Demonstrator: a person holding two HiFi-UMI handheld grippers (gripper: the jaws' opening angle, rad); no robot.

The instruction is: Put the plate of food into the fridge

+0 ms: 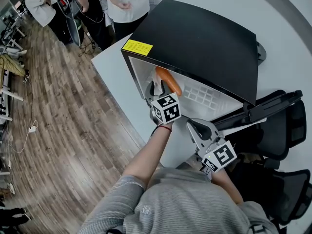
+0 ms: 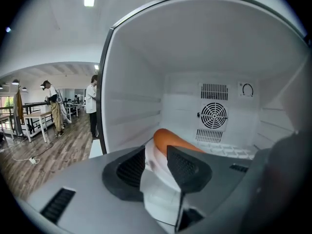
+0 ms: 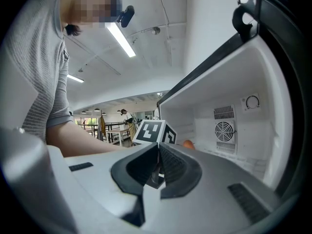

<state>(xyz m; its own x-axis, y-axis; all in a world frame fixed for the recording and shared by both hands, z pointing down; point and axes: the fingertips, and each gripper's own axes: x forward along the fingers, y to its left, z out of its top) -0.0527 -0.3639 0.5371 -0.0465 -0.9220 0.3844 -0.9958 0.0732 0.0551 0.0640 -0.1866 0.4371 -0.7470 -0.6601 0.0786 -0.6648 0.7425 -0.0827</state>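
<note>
Plate (image 2: 155,173), white, w/ a long orange piece of food (image 2: 170,139) on it, sits inside the black mini fridge w/ white lining (image 2: 131,106), right at the tips of the left gripper (image 2: 156,152). The plate's near edge shows in the gap between that gripper's jaws, which stand wide apart and don't clamp it; whether a pad brushes the rim, can't tell. Beyond the food, at the fridge's back wall, is a round fan grille (image 2: 214,115), straight ahead of the left gripper.

Head view gives what the gripper views don't. It shows the fridge (image 1: 204,38) from above on a white table (image 1: 122,82), the left gripper (image 1: 156,89) reaching into its mouth just beside the orange food (image 1: 168,80), and the black door (image 1: 258,111) swung open to the right gripper's outer side. The right gripper (image 1: 191,123) is outside the fridge, near the left one, on its right and nearer the person. The plate itself is hard to pick out there against the white lining.

Right gripper view shows the right gripper (image 3: 159,147) w/ jaws together and nothing between them. Past its tips are the left gripper's marker cube (image 3: 155,132), a sliver of the orange food (image 3: 187,144) and the fan grille (image 3: 225,130). The door (image 3: 292,82) fills the right edge.

People (image 2: 92,106) stand far off to the left gripper's left, on a wood floor (image 1: 58,106).
</note>
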